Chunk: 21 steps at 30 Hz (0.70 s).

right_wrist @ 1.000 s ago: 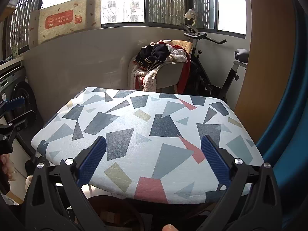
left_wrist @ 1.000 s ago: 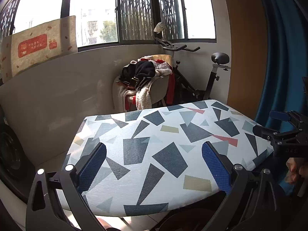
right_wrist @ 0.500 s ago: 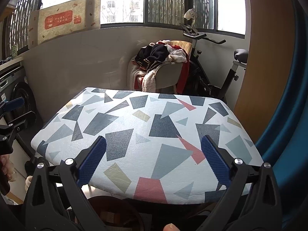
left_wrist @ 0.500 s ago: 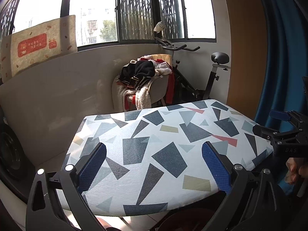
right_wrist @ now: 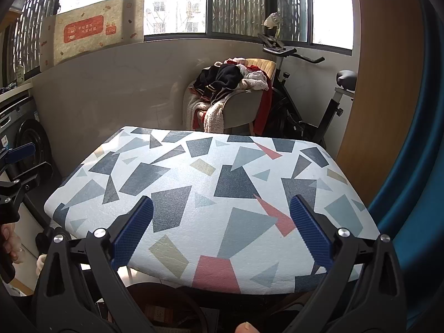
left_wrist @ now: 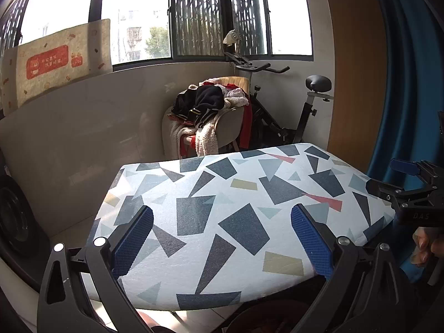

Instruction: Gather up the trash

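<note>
Blue-padded jaws of the left gripper point(left_wrist: 222, 238) and right gripper point(right_wrist: 221, 236) stand wide apart, holding nothing, both poised over the near edge of a patterned worktop point(left_wrist: 236, 194). No trash shows ahead of either, so neither is nearer.

My left hand-held gripper point(left_wrist: 222, 236) and right hand-held gripper point(right_wrist: 221, 231) are matt black plastic, with ribbed blue rubbery pads point(left_wrist: 310, 242) and shiny metal screws. The table point(left_wrist: 244, 194) wears a matt, grainy cloth-like cover printed with shapes. Behind it the chair point(right_wrist: 244, 108) carries fluffy fleece and dark knit clothes point(right_wrist: 222, 83).
</note>
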Available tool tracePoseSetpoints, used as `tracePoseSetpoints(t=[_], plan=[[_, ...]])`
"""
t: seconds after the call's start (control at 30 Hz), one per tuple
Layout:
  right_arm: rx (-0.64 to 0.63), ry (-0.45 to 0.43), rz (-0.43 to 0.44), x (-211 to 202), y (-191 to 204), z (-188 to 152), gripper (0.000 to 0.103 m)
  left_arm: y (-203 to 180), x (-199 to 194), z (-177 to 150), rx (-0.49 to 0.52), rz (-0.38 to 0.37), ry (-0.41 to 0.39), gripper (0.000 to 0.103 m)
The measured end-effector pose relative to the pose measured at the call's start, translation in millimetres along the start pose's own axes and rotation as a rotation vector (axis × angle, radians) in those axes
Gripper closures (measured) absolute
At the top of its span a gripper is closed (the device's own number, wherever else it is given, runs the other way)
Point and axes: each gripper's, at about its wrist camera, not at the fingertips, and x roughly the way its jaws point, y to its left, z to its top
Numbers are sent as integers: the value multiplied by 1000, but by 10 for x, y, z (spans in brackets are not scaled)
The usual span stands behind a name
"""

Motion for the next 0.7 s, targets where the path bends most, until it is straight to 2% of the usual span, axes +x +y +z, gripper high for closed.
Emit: tracePoseSetpoints(t=[0.7], plan=[[3, 3, -4, -7, 17, -1, 6, 11, -5, 6, -9, 17, 5, 6]])
